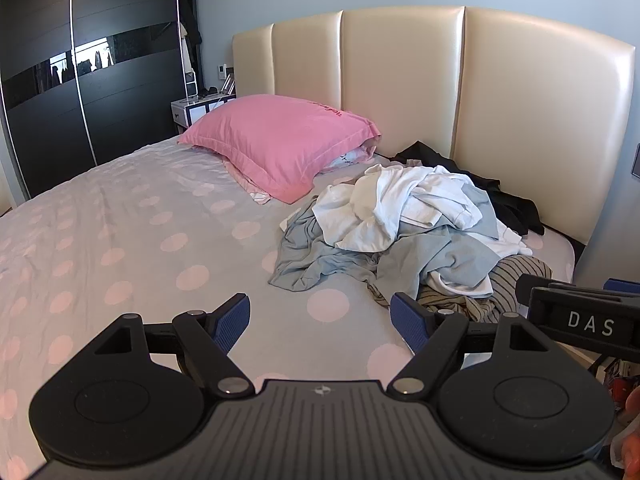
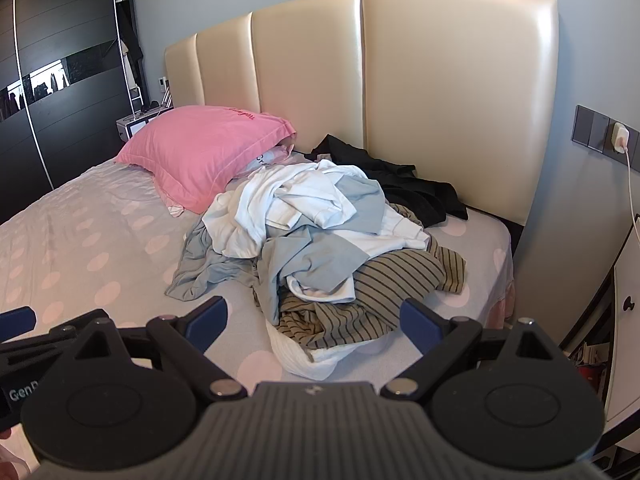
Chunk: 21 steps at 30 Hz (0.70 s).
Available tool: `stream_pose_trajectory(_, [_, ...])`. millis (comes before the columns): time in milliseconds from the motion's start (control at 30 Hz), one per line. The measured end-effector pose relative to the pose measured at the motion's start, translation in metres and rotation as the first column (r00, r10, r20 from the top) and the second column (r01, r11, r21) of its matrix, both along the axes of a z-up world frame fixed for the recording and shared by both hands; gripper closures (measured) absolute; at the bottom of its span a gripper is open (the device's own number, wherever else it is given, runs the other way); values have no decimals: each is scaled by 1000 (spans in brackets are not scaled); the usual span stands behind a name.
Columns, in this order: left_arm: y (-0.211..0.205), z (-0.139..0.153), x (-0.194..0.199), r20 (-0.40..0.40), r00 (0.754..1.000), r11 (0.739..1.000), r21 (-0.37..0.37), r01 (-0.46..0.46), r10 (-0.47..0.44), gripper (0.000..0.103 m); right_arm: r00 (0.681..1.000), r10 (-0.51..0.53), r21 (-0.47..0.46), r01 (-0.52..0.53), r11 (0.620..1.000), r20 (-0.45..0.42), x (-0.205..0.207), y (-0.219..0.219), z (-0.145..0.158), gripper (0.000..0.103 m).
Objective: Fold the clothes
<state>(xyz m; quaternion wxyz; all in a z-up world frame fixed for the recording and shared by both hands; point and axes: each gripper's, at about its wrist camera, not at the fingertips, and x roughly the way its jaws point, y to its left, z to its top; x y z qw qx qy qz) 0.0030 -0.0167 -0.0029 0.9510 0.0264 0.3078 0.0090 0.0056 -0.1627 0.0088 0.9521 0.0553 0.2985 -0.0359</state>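
A heap of crumpled clothes (image 1: 420, 232) (image 2: 316, 240) lies on the right side of the bed near the headboard: white tops (image 2: 288, 200), pale blue pieces (image 2: 316, 260), a striped olive garment (image 2: 372, 288) at the front and a black one (image 2: 400, 184) at the back. My left gripper (image 1: 320, 322) is open over the bare sheet, left of the heap and short of it. My right gripper (image 2: 314, 322) is open too, with the striped garment's front edge showing between its fingers, apart from them. Neither holds anything. The right gripper's body (image 1: 580, 316) shows at the left wrist view's right edge.
The bed (image 1: 120, 240) has a grey sheet with pink dots and open room on its left half. A pink pillow (image 1: 276, 140) (image 2: 204, 148) rests by the cream headboard (image 1: 400, 80). A dark wardrobe (image 1: 80, 60) and a nightstand (image 1: 192, 110) stand left; a white drawer unit (image 2: 624, 300) stands right.
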Motion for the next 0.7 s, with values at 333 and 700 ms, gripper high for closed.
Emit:
stream_pose_trajectory(333, [6,-4,1,-16,1000,1000,8,-11,11,26,1000,7,-4,-7,1000,-9,0,2,-1,9])
stream_pose_trajectory(700, [31,-14,17,-78,996,998,57,-37,41,26,983,175,4,-175,985,-63,40,2,2,12])
